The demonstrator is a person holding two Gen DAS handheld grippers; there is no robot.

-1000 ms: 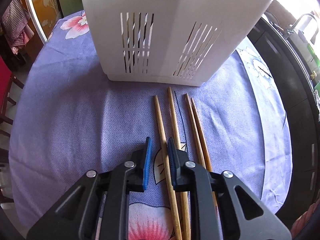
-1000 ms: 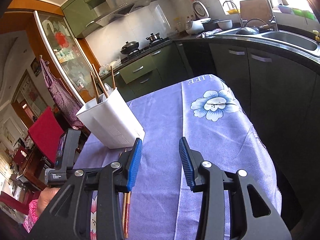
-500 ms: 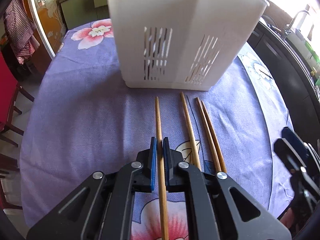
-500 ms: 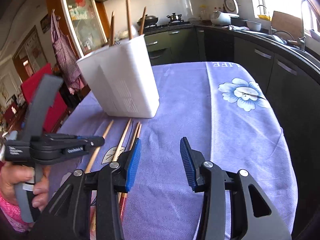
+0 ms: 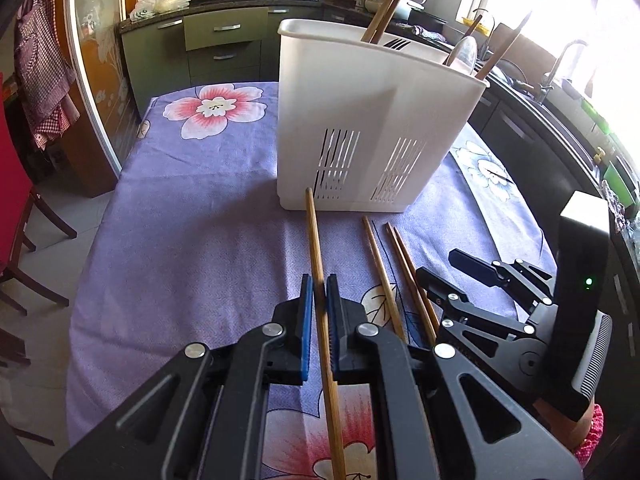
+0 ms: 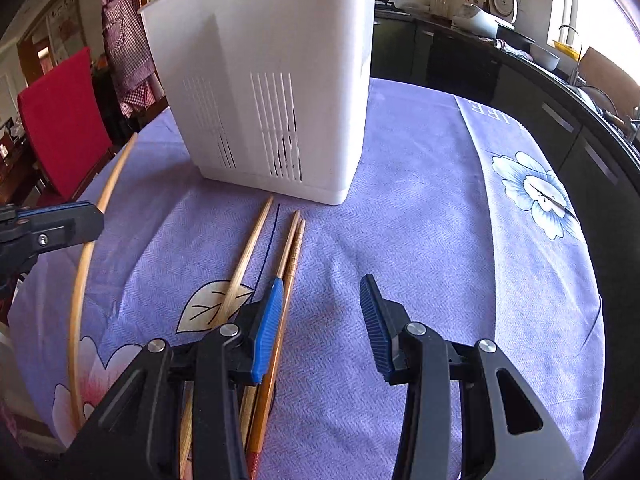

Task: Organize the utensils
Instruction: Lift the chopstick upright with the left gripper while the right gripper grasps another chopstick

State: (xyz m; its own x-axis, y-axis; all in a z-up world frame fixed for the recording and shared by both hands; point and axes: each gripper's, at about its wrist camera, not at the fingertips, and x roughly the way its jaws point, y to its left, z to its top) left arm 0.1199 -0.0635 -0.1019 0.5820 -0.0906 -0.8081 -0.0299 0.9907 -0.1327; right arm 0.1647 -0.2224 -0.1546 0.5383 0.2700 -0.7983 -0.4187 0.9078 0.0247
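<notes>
My left gripper [image 5: 319, 292] is shut on one wooden chopstick [image 5: 314, 236], which is lifted off the cloth with its tip toward the white slotted utensil holder [image 5: 360, 128]. That chopstick [image 6: 86, 248] shows at the left of the right wrist view, with the left gripper's finger [image 6: 56, 226] on it. Three more chopsticks [image 5: 394, 268] lie on the purple tablecloth in front of the holder [image 6: 276, 92]. My right gripper [image 6: 322, 312] is open low over the cloth, its left finger beside the pair of chopsticks [image 6: 290, 256]. The holder has chopsticks, a fork and a spoon inside.
The purple floral tablecloth [image 5: 192, 240] covers the table. A red chair [image 6: 60, 120] stands at the left edge. Dark kitchen cabinets and a sink counter [image 5: 560, 128] run along the right side. A person's hand [image 5: 568, 428] holds the right gripper [image 5: 460, 272].
My left gripper closed on one chopstick and lifted it off the cloth. My right gripper swung down and toward the remaining chopsticks, staying open.
</notes>
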